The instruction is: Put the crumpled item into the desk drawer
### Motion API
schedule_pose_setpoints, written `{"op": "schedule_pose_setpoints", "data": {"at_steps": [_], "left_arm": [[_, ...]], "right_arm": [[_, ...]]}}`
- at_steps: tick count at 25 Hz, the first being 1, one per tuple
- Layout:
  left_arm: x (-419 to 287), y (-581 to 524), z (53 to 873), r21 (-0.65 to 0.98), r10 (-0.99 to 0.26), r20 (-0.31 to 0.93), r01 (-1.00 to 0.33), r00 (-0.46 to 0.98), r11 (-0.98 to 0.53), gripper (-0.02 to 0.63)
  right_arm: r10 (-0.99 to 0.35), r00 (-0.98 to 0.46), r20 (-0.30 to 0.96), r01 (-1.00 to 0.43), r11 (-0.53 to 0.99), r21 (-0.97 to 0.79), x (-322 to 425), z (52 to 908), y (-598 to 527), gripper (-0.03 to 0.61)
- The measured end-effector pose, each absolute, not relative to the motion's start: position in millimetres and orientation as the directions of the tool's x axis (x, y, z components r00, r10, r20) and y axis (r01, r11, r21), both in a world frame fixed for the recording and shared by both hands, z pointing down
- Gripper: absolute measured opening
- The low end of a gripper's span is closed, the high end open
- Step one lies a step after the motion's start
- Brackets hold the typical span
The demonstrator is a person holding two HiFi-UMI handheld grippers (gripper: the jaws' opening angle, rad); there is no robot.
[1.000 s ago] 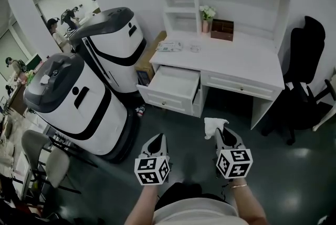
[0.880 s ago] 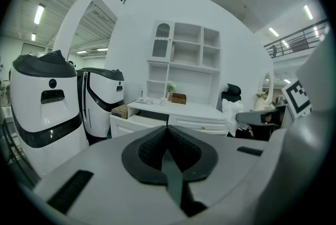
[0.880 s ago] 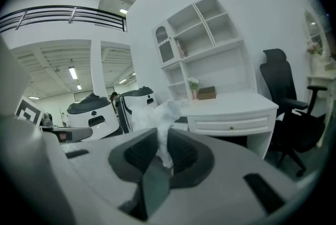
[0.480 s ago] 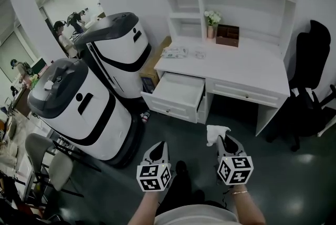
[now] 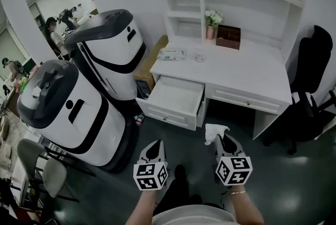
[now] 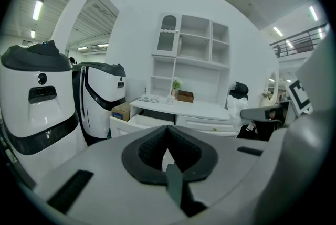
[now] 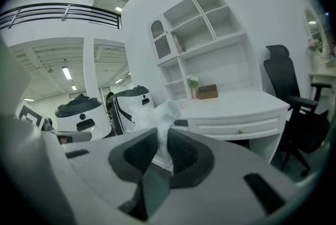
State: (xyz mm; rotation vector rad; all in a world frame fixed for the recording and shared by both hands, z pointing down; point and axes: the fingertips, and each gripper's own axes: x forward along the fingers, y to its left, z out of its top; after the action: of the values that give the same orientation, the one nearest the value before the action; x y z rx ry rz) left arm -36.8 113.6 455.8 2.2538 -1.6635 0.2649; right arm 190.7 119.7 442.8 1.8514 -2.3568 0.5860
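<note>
Though not yet at the desk, well into the carry, judging by the head view: right gripper clamped on the crumpled item, held over the floor, short of the open drawer. Next, probably: forward and left, over the drawer's front edge, then release. Ample room between white machine and chair.

Left gripper view: left gripper closed, empty.

Right gripper view: pads pinching the crumpled item's lower part, the rest sticking up past the tips.

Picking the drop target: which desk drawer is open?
The drawer nearest the white robots: it is pulled out, its inside showing. The wider drawer beside it, toward the black chair, sits shut.
</note>
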Motion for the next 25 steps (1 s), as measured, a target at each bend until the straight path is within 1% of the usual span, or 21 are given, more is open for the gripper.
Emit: {"op": "schedule_pose_setpoints", "data": {"at_steps": [8,15,25], "left_arm": [[-54.7,30.8,469.3,0.164,-0.877,0.363,-0.948,0.314,-0.272,-0.008],[-69.8,-38.5,467.0,0.175,-0.866,0.364,-0.938,0.343,-0.298,-0.008],[-84.2,-105.4,465.1,0.188,-0.849,0.36,-0.922,0.385,-0.339,-0.008]], "right_arm": [[-0.919,-0.244,0.31,-0.955,0.172,-0.24,175.4,450.7,38.9,0.06],[-0.925,-0.22,0.311,-0.963,0.154,-0.221,162.3,441.5,-23.5,0.06],[-0.936,-0.185,0.3,-0.97,0.125,-0.209,142.2,431.2,-80.2,0.06]]}}
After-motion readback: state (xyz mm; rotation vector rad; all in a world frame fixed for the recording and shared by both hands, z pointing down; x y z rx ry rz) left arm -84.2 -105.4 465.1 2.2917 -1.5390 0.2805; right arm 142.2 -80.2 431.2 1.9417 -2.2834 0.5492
